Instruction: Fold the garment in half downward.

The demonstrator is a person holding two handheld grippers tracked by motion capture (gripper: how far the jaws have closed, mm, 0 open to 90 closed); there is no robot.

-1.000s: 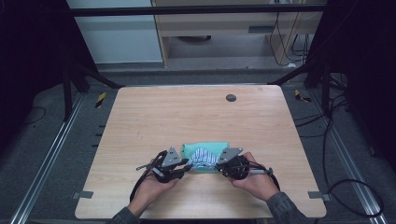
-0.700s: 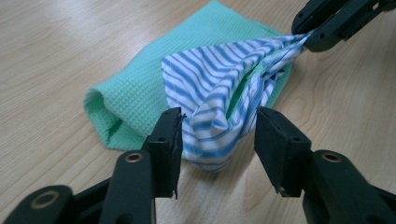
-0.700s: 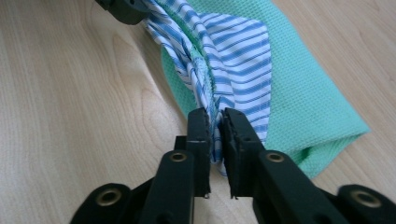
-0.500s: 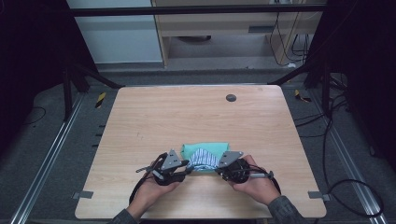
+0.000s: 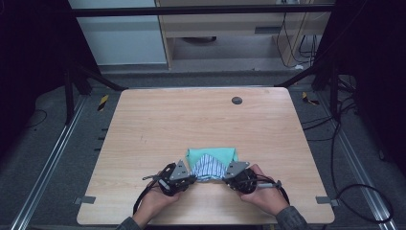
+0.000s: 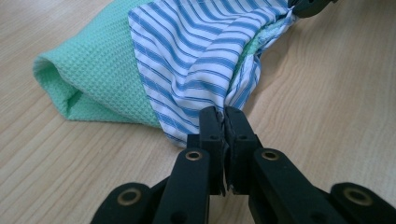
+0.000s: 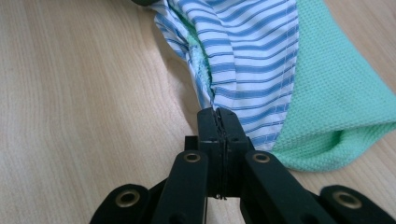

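1. Near edge of the surface [image 5: 143,120], centre: cloth [image 5: 210,163] lies folded, green waffle side under, blue-striped side on top
2. left gripper [image 5: 178,178] jaws clamped on the cloth's near-left corner; right gripper [image 5: 235,176] jaws clamped on its near-right corner
3. Both bites look shallow, only a little fabric between the jaws; my read is a hard pull could slip a corner out
4. Striped layer is bunched at both grips, so uneven tension would likely skew the fold
5. Hands sit close to the near edge, little room to draw back
6. Far, left and right of the cloth the surface is open; small dark disc [image 5: 236,100] near the far edge, well apart
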